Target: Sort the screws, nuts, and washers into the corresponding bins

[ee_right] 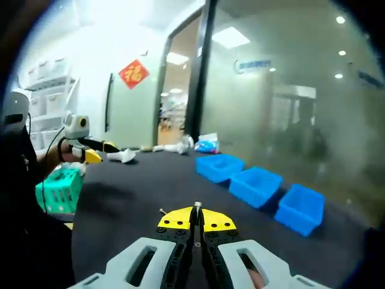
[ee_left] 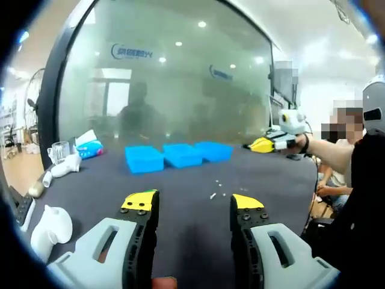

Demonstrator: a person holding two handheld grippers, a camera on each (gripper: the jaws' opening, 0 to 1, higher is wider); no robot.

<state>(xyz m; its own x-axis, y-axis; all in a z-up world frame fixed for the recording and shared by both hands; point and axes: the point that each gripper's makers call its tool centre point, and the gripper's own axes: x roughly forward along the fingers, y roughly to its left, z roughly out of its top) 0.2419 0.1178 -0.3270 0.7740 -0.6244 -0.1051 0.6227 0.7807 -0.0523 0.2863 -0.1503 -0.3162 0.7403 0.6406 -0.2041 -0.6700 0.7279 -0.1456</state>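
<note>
The right gripper (ee_right: 197, 218) pinches a small screw (ee_right: 197, 205) short of the three blue bins (ee_right: 255, 184), carry underway, drop next, while the left gripper (ee_left: 192, 205) gapes wide over the loose hardware (ee_left: 213, 195).
</note>
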